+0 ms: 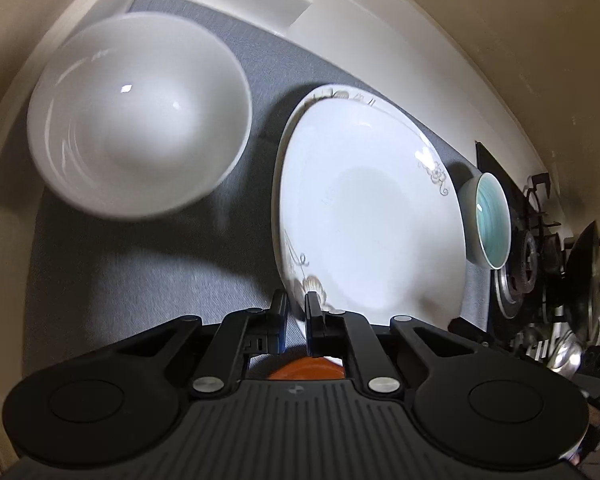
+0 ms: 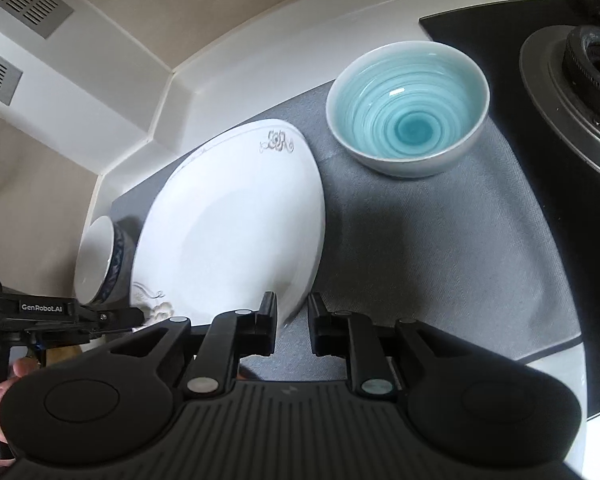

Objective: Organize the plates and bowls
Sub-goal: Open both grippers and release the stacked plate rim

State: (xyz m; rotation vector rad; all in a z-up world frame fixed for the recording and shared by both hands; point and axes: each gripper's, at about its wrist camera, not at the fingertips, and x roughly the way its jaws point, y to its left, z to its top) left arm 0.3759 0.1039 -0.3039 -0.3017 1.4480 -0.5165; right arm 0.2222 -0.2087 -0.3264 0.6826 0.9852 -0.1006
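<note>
While clamped on the plate [image 1: 364,208] rim, left gripper [image 1: 297,304] level; right gripper [image 2: 292,308] parted, empty.

Only one readable text for you: "GenRobot.AI" in white letters on the black body of the left gripper [image 2: 138,317], at the lower left of the right wrist view. Your left wrist view has no legible text, labels or numbers anywhere.

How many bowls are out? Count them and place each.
2. White bowl left of the plate; teal bowl right of it, by the stove burner. An orange item, mostly hidden, could be another.
</note>
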